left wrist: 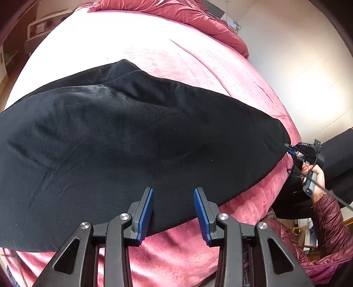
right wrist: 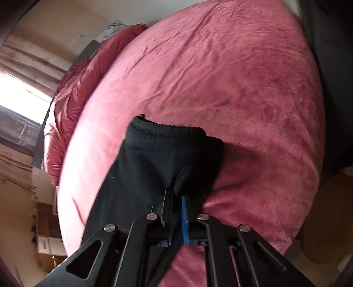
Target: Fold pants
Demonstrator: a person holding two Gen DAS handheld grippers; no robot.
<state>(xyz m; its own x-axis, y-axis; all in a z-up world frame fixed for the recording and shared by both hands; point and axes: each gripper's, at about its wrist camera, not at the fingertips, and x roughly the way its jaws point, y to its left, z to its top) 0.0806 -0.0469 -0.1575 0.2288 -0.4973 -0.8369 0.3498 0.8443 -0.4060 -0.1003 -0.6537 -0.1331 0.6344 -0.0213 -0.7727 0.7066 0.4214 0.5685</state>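
Note:
Black fleece pants (left wrist: 132, 141) lie spread across a pink bed cover (left wrist: 176, 61). My left gripper (left wrist: 173, 194) is open and empty, its blue pads just above the pants' near edge. My right gripper (right wrist: 175, 198) is shut on the pants (right wrist: 158, 159) near their cuffed end, which is lifted slightly off the bed cover (right wrist: 220, 77). In the left wrist view the right gripper (left wrist: 290, 149) shows at the far right, pinching the pants' tip, held by a hand in a maroon sleeve.
A rumpled red duvet (left wrist: 198, 15) lies along the bed's far side. A dark sofa or chair (left wrist: 339, 154) stands past the bed's right edge. A bright window (right wrist: 19, 97) and low drawers (right wrist: 46, 242) are at the left in the right wrist view.

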